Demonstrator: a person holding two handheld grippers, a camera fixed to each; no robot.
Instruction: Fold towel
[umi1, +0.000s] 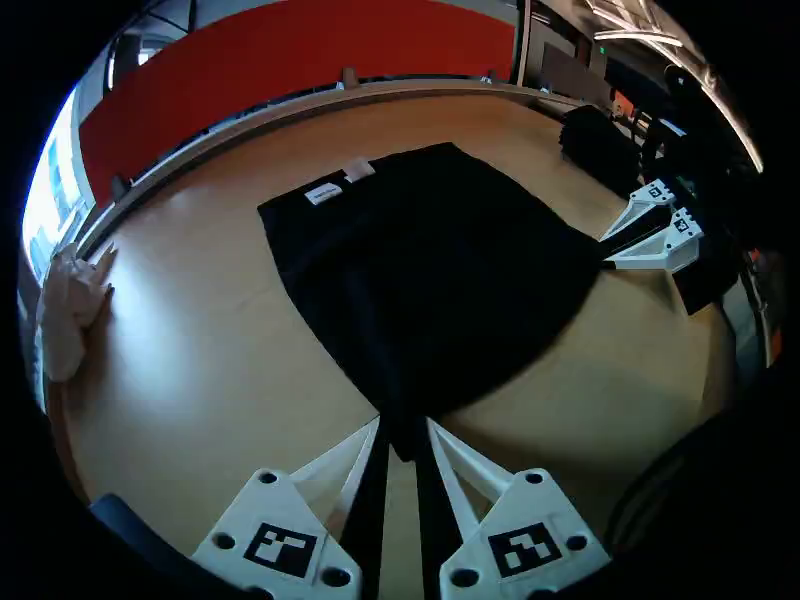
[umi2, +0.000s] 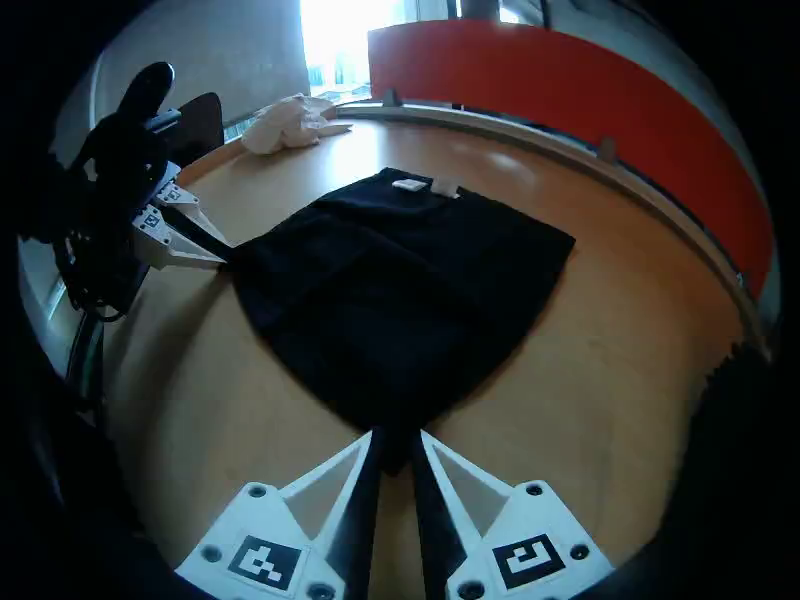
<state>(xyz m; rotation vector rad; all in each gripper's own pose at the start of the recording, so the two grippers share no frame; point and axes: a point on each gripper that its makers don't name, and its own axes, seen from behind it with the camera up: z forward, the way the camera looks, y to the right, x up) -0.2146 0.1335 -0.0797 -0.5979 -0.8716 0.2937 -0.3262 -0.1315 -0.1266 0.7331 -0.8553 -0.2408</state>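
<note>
My L gripper (umi1: 403, 432) & R gripper (umi2: 397, 440) each nip near-shut on a corner of the black towel (umi1: 430, 260), flat on the table (umi1: 200, 350): grasp step, I reckon; next needs an even lift & carry to far edge.

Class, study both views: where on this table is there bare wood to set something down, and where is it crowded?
Bare table lies between the black towel and the white cloth, and between the towel and the red partition. Crowded: the near side, where left claw and right claw each pinch a towel corner.
</note>
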